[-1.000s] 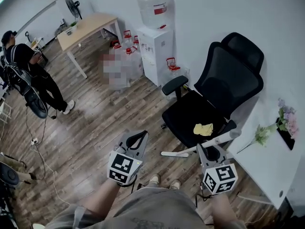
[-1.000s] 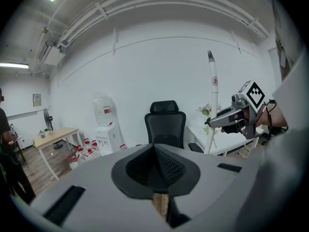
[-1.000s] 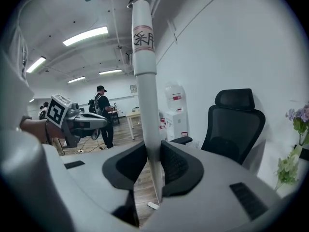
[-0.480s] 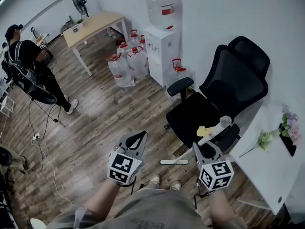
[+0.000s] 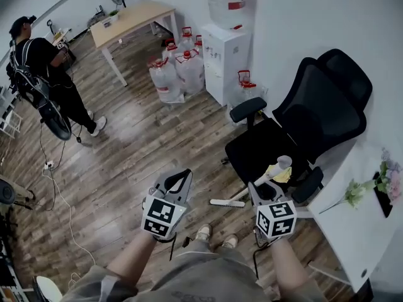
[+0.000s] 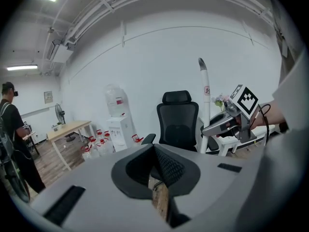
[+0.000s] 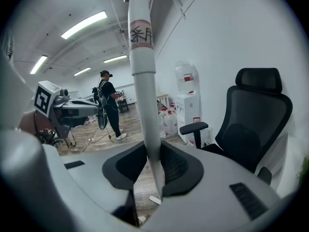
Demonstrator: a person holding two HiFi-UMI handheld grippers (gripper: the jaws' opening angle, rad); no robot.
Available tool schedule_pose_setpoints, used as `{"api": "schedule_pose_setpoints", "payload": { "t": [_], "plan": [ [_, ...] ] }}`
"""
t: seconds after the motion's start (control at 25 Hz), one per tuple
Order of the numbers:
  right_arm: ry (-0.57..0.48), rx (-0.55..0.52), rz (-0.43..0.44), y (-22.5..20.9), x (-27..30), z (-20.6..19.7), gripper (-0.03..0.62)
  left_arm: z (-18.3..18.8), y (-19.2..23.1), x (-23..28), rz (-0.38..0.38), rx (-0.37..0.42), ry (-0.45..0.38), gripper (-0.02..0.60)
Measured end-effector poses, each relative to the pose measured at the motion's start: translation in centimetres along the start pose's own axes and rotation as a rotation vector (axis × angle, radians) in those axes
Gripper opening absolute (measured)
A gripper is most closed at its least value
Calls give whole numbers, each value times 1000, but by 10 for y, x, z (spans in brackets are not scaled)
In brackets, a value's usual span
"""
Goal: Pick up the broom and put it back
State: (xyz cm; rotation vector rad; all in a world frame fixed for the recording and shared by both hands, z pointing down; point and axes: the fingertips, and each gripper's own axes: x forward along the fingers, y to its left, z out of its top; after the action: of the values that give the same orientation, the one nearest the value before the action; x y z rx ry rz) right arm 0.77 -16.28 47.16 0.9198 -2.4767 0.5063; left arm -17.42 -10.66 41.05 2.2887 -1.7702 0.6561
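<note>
The right hand-held gripper (image 7: 153, 158) pinches the broom (image 7: 143, 76) partway along its white handle, head down near the floor beside the office chair (image 5: 302, 124). It looks light, stiff and probably slippery, so a firm mid-handle hold suits it. The left hand-held gripper (image 6: 155, 151) is pressed together and empty.

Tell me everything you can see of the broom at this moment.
The broom has a long, smooth white pole, plastic or painted metal by its look, with a red-bordered label near its rounded top. It stands tilted, its top toward the black office chair and its slim pale head down by the wood floor; contact there is unclear. The right gripper is shut on the pole.
</note>
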Motion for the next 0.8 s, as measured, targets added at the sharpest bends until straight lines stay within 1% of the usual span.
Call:
{"api": "schedule_pose_setpoints", "payload": {
  "t": [0.12, 0.44, 0.64, 0.8],
  "plan": [
    [25, -15, 6, -4, 22, -5, 107, -12, 7, 11, 17, -6, 19, 17],
    [80, -58, 28, -19, 92, -18, 107, -49, 22, 52, 22, -34, 79, 17],
    [127, -56, 44, -37, 142, -40, 107, -65, 37, 77, 31, -51, 76, 16],
    [167, -64, 67, -44, 178, -65, 107, -91, 53, 97, 54, -75, 87, 17]
  ]
}}
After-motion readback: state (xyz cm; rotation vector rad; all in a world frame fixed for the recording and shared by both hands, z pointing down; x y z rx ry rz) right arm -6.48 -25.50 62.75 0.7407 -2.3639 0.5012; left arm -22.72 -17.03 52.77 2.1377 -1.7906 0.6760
